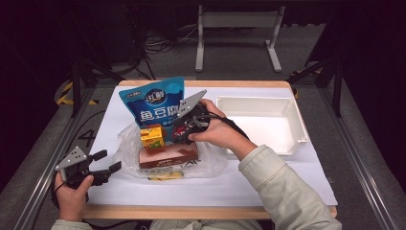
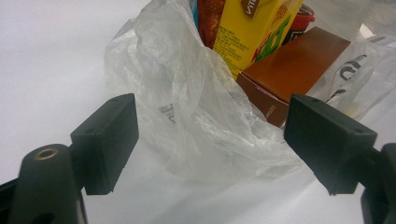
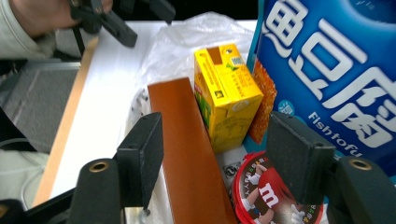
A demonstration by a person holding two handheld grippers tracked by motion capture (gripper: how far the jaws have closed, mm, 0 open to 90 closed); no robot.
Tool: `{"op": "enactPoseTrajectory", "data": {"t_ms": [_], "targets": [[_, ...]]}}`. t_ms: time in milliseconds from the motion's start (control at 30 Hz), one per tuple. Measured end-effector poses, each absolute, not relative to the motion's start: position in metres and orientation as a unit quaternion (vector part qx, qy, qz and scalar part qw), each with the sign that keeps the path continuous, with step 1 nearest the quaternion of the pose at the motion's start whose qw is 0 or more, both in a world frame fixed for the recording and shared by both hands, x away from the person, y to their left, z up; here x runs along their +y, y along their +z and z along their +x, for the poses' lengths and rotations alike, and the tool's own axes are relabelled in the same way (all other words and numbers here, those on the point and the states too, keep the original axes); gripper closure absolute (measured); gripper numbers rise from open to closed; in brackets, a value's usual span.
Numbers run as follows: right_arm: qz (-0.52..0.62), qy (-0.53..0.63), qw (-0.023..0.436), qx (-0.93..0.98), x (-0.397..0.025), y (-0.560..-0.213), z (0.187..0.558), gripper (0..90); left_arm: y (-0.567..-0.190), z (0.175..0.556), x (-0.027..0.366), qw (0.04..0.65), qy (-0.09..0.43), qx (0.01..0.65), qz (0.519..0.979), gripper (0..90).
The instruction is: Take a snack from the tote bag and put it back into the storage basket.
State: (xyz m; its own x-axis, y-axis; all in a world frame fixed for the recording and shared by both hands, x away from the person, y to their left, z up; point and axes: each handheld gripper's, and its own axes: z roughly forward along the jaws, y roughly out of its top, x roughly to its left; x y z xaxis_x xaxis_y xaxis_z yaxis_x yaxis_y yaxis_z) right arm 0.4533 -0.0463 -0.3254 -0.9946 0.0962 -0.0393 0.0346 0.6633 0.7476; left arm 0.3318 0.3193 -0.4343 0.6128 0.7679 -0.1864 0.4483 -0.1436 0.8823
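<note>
Where "Fishtofu" marks the blue bag (image 3: 336, 70) (Chinese characters above).

On the table (image 1: 306, 187), near its middle, a plastic bag (image 1: 129, 141) holding a snack pouch (image 1: 153, 103) at the far side, a juice carton (image 1: 152, 135) before it, a flat box (image 1: 167, 154) nearest. Well right of these, an open tray (image 1: 292, 108).

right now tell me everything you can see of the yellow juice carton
The yellow juice carton is a small printed cardboard drink box with green and red graphics and a brown patch on its sealed top. It stands upright in the open clear plastic bag, close beside the brown box and in front of the blue snack pouch. The right hand-held gripper hangs open just short of it.
</note>
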Motion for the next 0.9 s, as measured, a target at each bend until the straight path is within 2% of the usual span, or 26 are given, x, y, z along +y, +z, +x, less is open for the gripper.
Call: {"op": "enactPoseTrajectory", "data": {"t_ms": [900], "targets": [[0.002,0.334,0.008,0.943,-0.013,-0.362,0.456,35.1,-0.434,0.328,0.321,0.509,0.156,0.403,0.744,19.0]]}}
